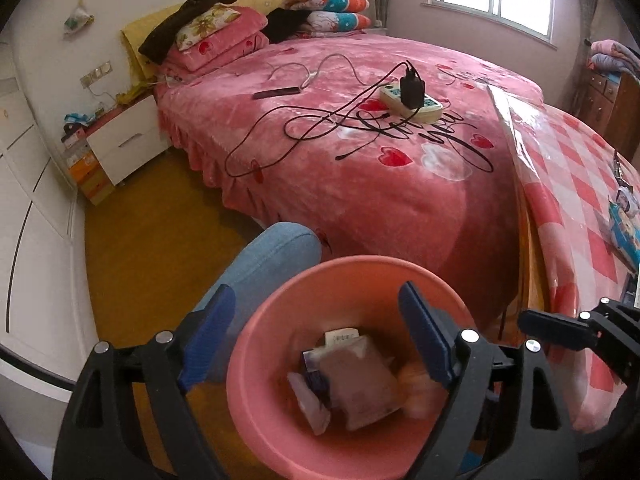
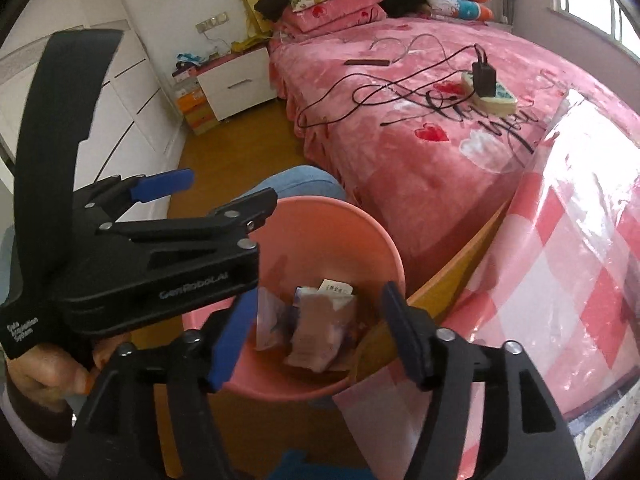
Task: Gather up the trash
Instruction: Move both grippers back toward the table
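Note:
A pink trash bin (image 1: 280, 312) stands on the floor beside the table; it also shows in the right wrist view (image 2: 360, 224). Several wrappers and paper scraps (image 1: 356, 376) lie in it, also seen from the right (image 2: 320, 328). My left gripper (image 1: 316, 328) is open and empty, hovering over the bin's mouth; it appears from the side in the right wrist view (image 2: 224, 188). My right gripper (image 2: 316, 328) is open and empty above the bin's near rim; its tip shows at the right of the left wrist view (image 1: 556, 328).
A bed with a pink blanket (image 1: 360, 152) holds a power strip (image 1: 412, 104), cables and a remote (image 1: 276, 93). A table with a pink checked cloth (image 2: 560, 260) is at right. A knee in jeans (image 1: 272, 256) is behind the bin. A white nightstand (image 1: 128, 140) stands beyond.

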### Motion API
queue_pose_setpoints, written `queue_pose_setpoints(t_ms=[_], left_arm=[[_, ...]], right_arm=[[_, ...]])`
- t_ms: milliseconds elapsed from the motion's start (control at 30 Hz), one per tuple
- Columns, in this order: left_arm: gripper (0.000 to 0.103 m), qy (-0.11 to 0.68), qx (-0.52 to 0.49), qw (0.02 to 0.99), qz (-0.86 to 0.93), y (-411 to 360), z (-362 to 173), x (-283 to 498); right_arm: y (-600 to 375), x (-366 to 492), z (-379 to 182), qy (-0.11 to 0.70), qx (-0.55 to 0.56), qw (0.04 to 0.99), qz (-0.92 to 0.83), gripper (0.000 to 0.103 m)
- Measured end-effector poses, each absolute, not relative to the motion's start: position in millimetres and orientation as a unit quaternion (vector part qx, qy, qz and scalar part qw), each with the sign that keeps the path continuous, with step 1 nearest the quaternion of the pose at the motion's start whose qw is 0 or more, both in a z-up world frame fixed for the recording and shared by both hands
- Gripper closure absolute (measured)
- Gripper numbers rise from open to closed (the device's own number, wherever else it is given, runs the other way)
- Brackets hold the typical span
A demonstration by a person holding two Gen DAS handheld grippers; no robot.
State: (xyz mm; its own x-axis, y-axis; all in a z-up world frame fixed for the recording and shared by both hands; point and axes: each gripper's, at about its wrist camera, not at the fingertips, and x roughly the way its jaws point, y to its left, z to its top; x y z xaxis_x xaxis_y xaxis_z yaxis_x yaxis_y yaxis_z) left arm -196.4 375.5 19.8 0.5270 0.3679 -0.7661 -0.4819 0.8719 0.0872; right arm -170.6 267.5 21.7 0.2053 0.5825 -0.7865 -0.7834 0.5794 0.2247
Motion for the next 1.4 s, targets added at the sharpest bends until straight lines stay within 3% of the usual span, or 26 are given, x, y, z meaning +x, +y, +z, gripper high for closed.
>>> queue_pose_setpoints(t_ms=[400,1400], left_arm=[[0.019,0.419,-0.060,0.876,0.231,360,25,-191],[0.019,0.411,-0.015,0.894,0.177,286,53,-166]], right_arm=[[249,-174,35,0.428,-0.115,0.787,0.429,0.023],[149,-149,54,0.425,-0.046,0.828,0.363,0.017]])
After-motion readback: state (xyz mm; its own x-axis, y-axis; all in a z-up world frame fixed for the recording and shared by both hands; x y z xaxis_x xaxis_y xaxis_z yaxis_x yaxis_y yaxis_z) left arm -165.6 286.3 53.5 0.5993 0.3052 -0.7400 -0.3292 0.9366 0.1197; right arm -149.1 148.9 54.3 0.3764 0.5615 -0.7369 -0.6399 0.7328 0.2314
